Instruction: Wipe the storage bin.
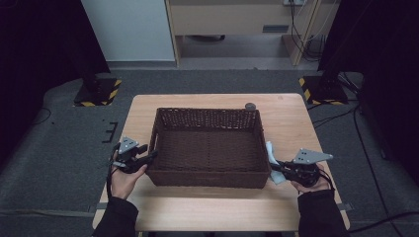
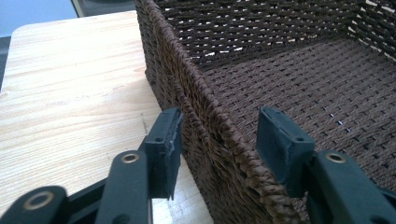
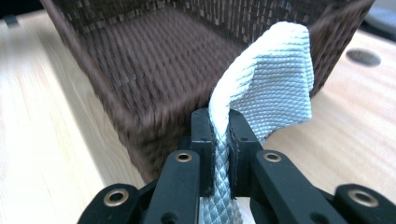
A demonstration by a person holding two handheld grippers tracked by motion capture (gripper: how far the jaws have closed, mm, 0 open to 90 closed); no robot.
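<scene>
Right gripper (image 1: 276,167), lower right of high view: jaws clamped on white cloth (image 3: 275,79) beside basket (image 1: 207,178). Left gripper (image 2: 217,140), lower left: jaws apart, straddling basket wall without pressing it.

No legible text or labels anywhere.

Grey carpeted floor (image 1: 59,163) surrounds the light wooden counter (image 1: 207,207); two dark stands on yellow-black striped bases (image 1: 96,94) flank it; pale wall panel (image 1: 128,29) and wooden furniture (image 1: 232,19) stand behind; cables (image 1: 306,44) trail at right.
</scene>
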